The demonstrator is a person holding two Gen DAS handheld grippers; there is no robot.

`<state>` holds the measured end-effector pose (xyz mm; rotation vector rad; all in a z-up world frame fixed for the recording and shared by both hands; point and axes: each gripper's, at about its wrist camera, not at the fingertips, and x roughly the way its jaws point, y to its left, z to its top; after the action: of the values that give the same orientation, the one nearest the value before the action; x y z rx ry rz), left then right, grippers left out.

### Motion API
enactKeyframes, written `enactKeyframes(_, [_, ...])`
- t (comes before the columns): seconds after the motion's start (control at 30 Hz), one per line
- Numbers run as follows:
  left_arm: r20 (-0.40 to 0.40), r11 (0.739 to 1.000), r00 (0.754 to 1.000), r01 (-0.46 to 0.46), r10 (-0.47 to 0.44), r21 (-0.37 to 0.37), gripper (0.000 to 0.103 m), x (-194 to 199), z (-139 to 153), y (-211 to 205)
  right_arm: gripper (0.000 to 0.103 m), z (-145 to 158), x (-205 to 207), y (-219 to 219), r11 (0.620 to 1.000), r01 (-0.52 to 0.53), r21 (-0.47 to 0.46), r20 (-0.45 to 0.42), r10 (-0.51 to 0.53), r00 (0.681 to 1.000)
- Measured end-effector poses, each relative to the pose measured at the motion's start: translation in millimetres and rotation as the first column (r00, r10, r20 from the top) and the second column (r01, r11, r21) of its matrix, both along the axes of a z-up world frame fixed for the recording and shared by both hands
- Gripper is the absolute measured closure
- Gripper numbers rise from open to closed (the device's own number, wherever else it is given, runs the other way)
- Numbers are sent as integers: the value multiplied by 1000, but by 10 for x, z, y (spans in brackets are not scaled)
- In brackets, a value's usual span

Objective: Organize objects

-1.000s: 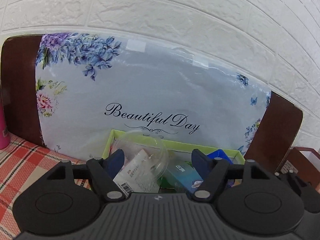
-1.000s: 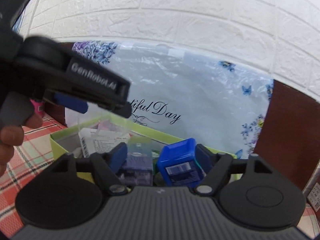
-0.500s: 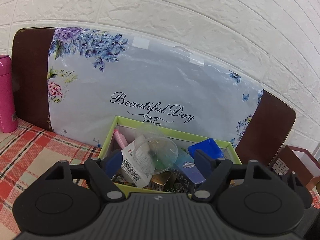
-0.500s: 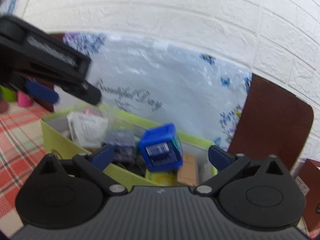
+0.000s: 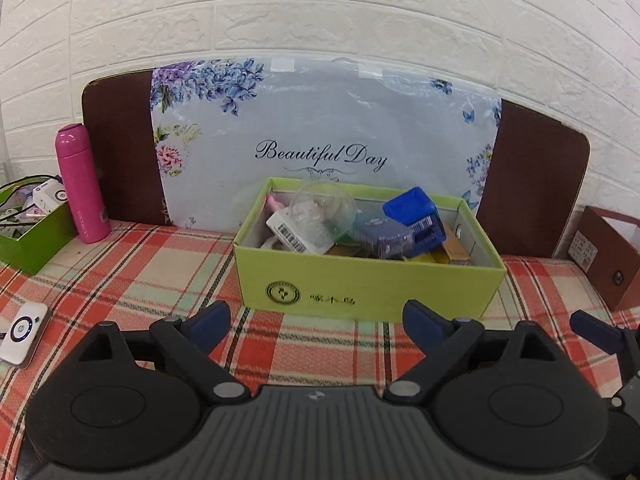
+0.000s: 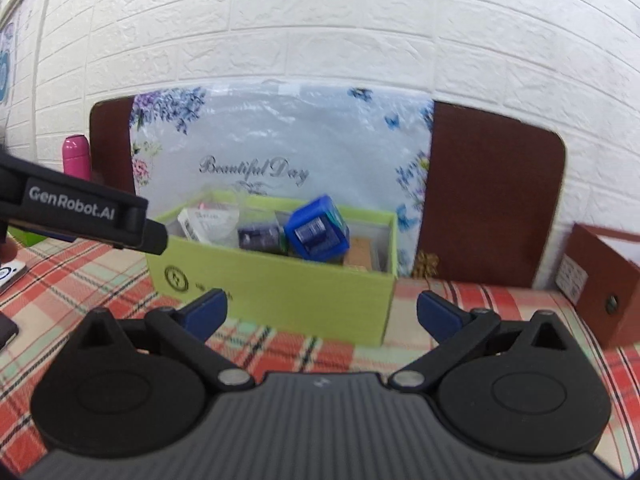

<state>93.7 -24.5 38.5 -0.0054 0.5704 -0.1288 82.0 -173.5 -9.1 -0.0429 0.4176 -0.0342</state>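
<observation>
A light green cardboard box [image 5: 368, 280] [image 6: 280, 280] stands on the plaid tablecloth against a floral bag. Inside lie a clear plastic dome [image 5: 322, 210], a white barcoded packet [image 5: 290, 234], a dark purple box [image 5: 386, 238] [image 6: 258, 236] and a blue box [image 5: 416, 216] [image 6: 316, 232]. My left gripper [image 5: 316, 316] hangs in front of the box, its jaws opening with nothing between them. My right gripper [image 6: 320, 308] is open and empty, also short of the box front. The left gripper's body crosses the right wrist view at the left.
A pink bottle [image 5: 82, 184] and a darker green box [image 5: 30, 236] of small items stand at the left. A white round-marked device [image 5: 22, 328] lies near the left front. A brown box [image 5: 608, 256] [image 6: 600, 276] sits at the right. Brown board and white brick wall behind.
Both grippers have pulled back from over the green box and opened wider. The clear dome and the blue box now lie in the box, free of the fingers.
</observation>
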Motion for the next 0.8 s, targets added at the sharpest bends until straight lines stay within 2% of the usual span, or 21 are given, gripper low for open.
enactKeyframes(0.3, [-32,998,999,-3,5,57,7,-344,-140,-4,0,-129,-374,-125,992,106,70,-58,-102,993])
enactKeyframes(0.53, [-39,997,999,-28,31,66,7,-448,-182,94,0,-50,-514,-109,990,121,75,-24,-119,993])
enactKeyframes(0.8, [-44,998,999,-30,32,53,7,-462,-228,148,0,-76,-538,-57,991,115,76,-36,-112,993])
